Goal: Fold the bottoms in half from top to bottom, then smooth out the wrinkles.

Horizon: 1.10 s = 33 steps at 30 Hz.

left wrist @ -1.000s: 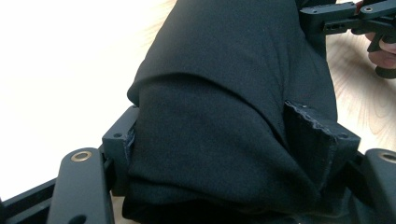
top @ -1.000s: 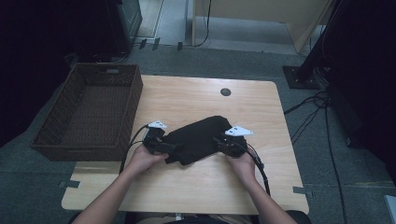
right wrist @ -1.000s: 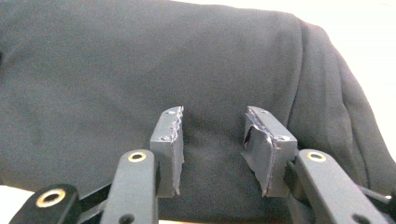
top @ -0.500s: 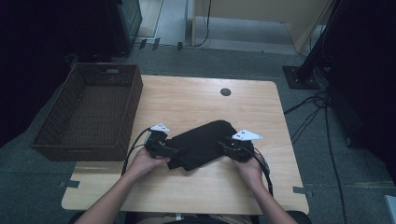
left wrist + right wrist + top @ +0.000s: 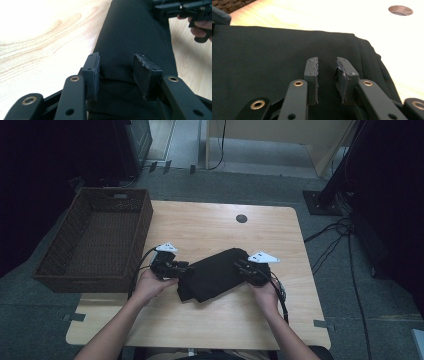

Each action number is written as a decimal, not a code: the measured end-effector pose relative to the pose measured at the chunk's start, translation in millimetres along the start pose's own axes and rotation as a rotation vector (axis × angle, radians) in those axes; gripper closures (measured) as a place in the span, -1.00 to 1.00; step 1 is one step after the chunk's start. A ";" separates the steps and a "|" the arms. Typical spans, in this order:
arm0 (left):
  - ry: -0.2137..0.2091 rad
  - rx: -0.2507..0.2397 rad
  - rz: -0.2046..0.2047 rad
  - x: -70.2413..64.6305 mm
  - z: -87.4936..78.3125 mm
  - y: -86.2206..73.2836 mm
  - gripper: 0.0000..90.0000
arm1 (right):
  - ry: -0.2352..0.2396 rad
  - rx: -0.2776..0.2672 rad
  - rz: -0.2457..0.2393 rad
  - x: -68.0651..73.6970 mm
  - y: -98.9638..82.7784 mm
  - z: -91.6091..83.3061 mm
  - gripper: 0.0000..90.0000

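A folded black cloth (image 5: pixel 215 272) lies on the wooden table (image 5: pixel 210 220). My left gripper (image 5: pixel 184 268) is at the cloth's left end and my right gripper (image 5: pixel 240 266) at its right end, each held in a hand. In the left gripper view the jaws of the left gripper (image 5: pixel 118 67) have just been closing and still stand apart, with the cloth (image 5: pixel 135 30) and its near fold between them. In the right gripper view the jaws of the right gripper (image 5: pixel 325 67) have also just been closing; a narrow gap remains over the flat cloth (image 5: pixel 262 55).
A brown wicker basket (image 5: pixel 95 235) stands at the table's left edge. A round dark hole (image 5: pixel 241 218) sits in the tabletop behind the cloth. Cables trail from both grippers toward the table's front. Dark floor and equipment surround the table.
The left gripper has risen slightly at the cloth's left end. The right hand and the cloth stay about where they were.
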State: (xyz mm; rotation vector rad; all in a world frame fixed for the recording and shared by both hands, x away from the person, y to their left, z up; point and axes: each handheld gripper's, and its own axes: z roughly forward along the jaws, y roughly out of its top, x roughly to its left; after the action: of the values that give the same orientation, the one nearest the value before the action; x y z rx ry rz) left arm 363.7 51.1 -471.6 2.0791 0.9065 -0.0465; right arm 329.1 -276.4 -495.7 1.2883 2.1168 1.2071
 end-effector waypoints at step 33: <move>0.000 -0.021 -0.001 -11.4 -4.9 -2.0 -0.06 | 0.018 -0.042 0.064 -15.3 -1.4 -4.5 0.24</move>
State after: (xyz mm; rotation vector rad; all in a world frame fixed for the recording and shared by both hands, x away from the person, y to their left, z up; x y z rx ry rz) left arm 352.7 48.7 -466.0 2.0596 0.9042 -0.0376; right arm 332.9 -291.9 -495.9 1.3413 2.0660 1.2876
